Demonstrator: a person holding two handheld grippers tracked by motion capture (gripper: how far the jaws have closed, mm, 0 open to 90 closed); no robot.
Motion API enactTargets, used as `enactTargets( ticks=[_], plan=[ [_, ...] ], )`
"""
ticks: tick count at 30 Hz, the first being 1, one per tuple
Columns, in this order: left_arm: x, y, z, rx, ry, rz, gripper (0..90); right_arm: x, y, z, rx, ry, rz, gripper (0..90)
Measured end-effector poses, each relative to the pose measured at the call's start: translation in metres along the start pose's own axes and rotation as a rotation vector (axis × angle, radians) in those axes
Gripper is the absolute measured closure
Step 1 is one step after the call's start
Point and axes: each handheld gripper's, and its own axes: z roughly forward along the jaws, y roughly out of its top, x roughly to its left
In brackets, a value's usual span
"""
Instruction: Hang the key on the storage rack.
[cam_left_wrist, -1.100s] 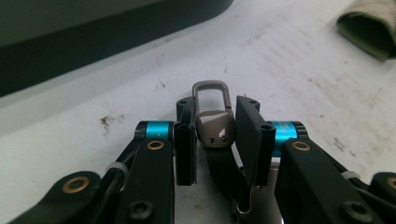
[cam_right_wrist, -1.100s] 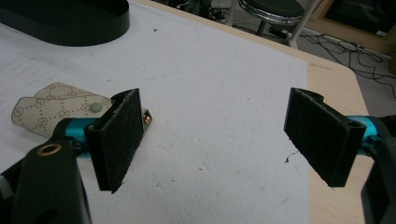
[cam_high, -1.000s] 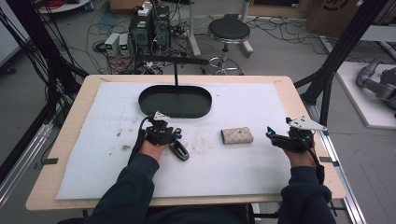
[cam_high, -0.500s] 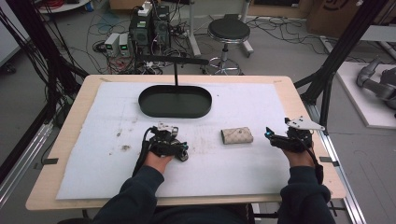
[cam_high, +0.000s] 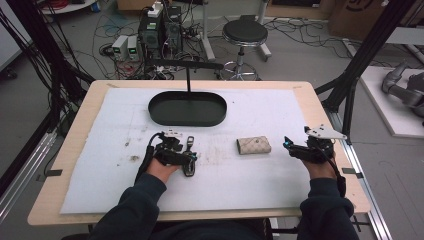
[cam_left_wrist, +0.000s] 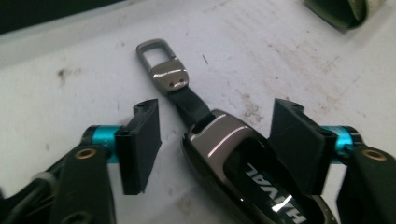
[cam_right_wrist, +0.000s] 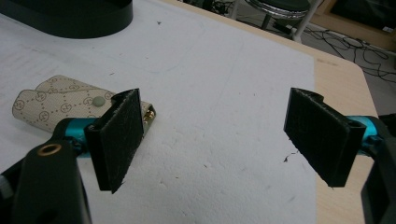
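My left gripper (cam_left_wrist: 212, 144) has its fingers wide astride the glossy dark-grey car key fob (cam_left_wrist: 243, 163) lying on the white-covered counter (cam_high: 260, 180). Closing on that slick curved shell, I risk squirting it out. My right gripper (cam_right_wrist: 212, 140) gapes empty.

Even indoor light, soft shadows, mild blur

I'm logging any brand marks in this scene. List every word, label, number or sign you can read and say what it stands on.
"HAVAL", silver letters on the glossy dark key fob lying between the open left tongs.
Repeating monogram pattern on the beige key pouch: too small to read as letters.
Cardboard box on the floor behind the table: dark marking, too blurred to read.
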Motion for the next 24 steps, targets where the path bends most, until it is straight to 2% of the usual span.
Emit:
enactTargets(
  ticks=[3,4,5,6,7,8,9,10,11,14,15,16,17,18,20,21,22,23,24],
  plan=[
    [-0.01,-0.008,0.002,0.002,0.019,-0.013,31.6,0.0,0.0,0.001,0.002,-0.001,-0.003,20.4],
    [-0.012,-0.009,0.002,-0.003,0.033,-0.005,31.6,0.001,0.0,0.001,0.002,0.001,-0.005,20.4],
    [-0.014,-0.009,0.002,0.005,0.038,0.022,32.4,0.001,0.0,0.001,0.002,0.001,-0.005,20.4],
    [-0.014,-0.008,0.003,0.014,0.02,0.048,33.6,0.001,0.0,0.001,0.003,0.001,-0.006,20.4],
    [-0.014,-0.008,0.003,0.014,0.02,0.048,38.7,0.001,0.0,0.001,0.003,0.001,-0.006,20.4],
    [-0.01,-0.004,0.001,0.047,-0.025,0.129,45.8,0.001,0.0,0.0,0.002,0.001,-0.004,20.4],
    [-0.01,-0.004,0.001,0.047,-0.025,0.129,48.3,0.0,0.0,0.0,0.002,0.0,-0.005,20.4],
    [-0.003,-0.003,0.001,0.06,-0.077,0.191,48.3,0.0,0.0,0.0,0.001,-0.001,-0.005,20.4],
    [0.001,-0.002,0.001,0.063,-0.104,0.187,48.4,0.0,0.0,0.0,0.001,0.001,-0.004,20.4],
    [0.005,-0.002,0.001,0.063,-0.125,0.17,48.4,0.0,0.0,0.001,0.004,0.003,-0.005,20.4],
    [0.005,-0.002,0.001,0.063,-0.125,0.17,48.1,0.0,0.0,0.001,0.004,0.003,-0.005,20.4],
    [0.001,-0.002,0.001,0.049,-0.093,0.172,46.4,0.0,0.0,0.001,0.005,0.003,-0.01,20.4],
    [0.0,-0.003,0.002,0.041,-0.055,0.173,38.6,0.0,0.0,0.001,0.005,0.005,-0.01,20.4],
    [0.0,-0.003,0.002,0.041,-0.055,0.173,31.0,0.001,0.0,0.001,0.005,0.006,-0.009,20.4],
    [-0.001,-0.004,0.004,0.031,-0.044,0.172,30.0,0.001,0.0,0.001,0.007,0.006,-0.007,20.4],
    [-0.003,-0.004,0.005,0.035,-0.021,0.2,27.3,0.001,0.0,0.001,0.007,0.006,-0.009,20.4],
    [-0.004,-0.004,0.006,0.036,-0.023,0.217,26.4,0.001,0.0,0.001,0.007,0.006,-0.009,20.4],
    [-0.004,-0.004,0.006,0.036,-0.023,0.217,26.5,0.001,0.0,0.001,0.007,0.006,-0.008,20.4],
    [-0.007,-0.005,0.008,0.039,-0.022,0.263,26.4,0.001,0.0,0.002,0.007,0.007,-0.007,20.4]
  ],
)
